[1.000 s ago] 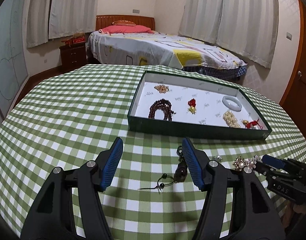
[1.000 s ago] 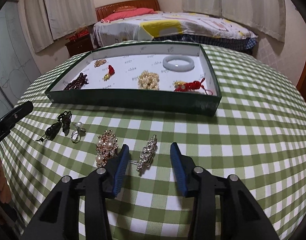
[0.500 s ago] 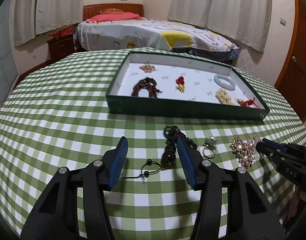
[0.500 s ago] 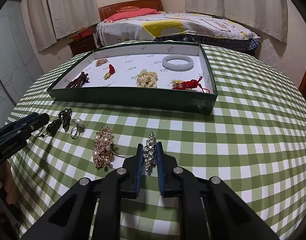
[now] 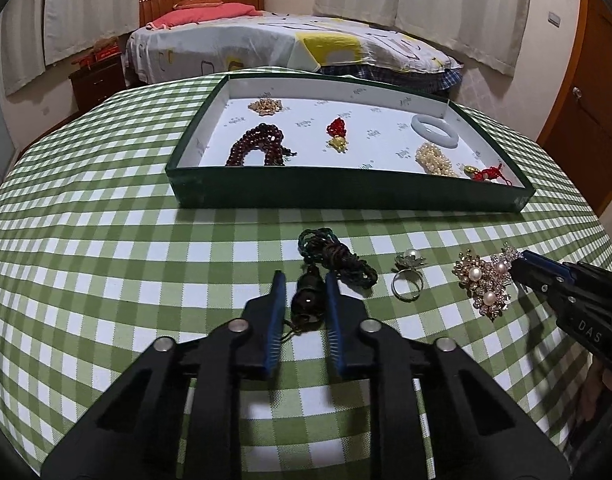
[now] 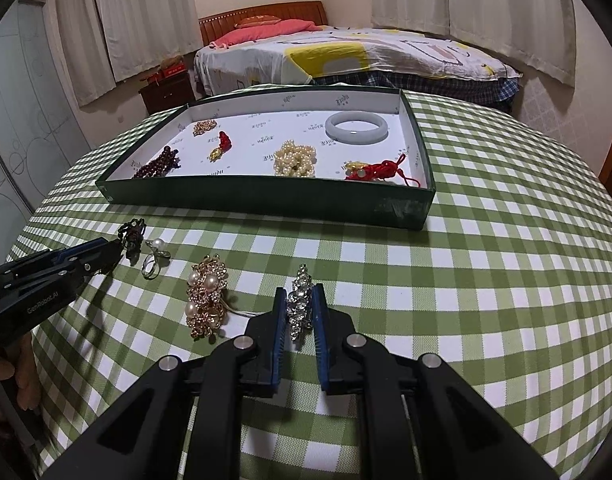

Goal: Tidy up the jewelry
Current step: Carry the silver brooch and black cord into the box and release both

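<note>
Since a second ago the left gripper has come forward and down over the dark bead pendant on a braided dark cord, and its jaws have just been closing, from wide apart to a narrow gap with the bead between them. The right gripper, open a second ago, closed half a second ago on the silver rhinestone brooch and has stayed there.

The near end of the pendant, with its thin tail cords, is hidden behind the left gripper's blue pads; whether both pads actually press the bead is hard to make out, though they sit tight against its sides, so it reads as grasped. The cord's knotted loop lies just beyond the fingertips on the green-and-white checked tablecloth. In the left wrist view the right gripper's tip covers most of the rhinestone brooch. The person's hand is cut off at the left edge of the right wrist view.

The right gripper is clenched on the brooch, which lies on the cloth.

Between the two held pieces lie a silver ring with a pearl and a gold cluster brooch with pearls, the latter just left of the right gripper. Farther off stands the dark green shallow tray with white lining, holding beads, a pale bangle, pearls and red charms.
</note>
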{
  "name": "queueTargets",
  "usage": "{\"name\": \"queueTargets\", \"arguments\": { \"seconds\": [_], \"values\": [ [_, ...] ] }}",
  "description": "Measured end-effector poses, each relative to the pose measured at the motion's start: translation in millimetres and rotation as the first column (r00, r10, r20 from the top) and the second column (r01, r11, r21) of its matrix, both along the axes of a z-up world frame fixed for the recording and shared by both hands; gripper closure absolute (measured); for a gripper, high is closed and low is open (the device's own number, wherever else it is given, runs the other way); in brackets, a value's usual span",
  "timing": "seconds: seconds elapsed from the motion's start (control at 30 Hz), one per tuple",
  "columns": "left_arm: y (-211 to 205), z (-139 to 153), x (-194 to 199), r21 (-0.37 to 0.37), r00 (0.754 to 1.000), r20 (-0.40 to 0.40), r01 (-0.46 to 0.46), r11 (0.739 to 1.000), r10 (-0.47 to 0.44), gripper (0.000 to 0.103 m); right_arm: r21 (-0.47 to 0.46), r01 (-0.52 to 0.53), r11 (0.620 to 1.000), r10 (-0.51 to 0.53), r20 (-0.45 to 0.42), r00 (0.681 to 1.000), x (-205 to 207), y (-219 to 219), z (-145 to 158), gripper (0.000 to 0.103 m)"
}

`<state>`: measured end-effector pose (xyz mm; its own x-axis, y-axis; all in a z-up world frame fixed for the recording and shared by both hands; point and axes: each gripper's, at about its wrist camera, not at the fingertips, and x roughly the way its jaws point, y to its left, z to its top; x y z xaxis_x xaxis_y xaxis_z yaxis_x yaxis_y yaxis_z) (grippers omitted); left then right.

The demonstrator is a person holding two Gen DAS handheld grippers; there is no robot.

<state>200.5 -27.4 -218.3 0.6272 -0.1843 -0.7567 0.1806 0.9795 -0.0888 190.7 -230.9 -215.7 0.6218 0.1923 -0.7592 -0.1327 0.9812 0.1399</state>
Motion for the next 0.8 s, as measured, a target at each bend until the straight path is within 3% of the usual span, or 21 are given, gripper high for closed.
{"name": "queueTargets", "arguments": {
  "seconds": [0.8],
  "values": [
    [4, 15, -14, 0.004, 0.998, 0.059, -0.023, 1.0, 0.023, 0.086, 0.019, 0.013, 1.0, -0.013, 0.032, 0.999, -6, 0, 6, 0.09]
  ]
}}
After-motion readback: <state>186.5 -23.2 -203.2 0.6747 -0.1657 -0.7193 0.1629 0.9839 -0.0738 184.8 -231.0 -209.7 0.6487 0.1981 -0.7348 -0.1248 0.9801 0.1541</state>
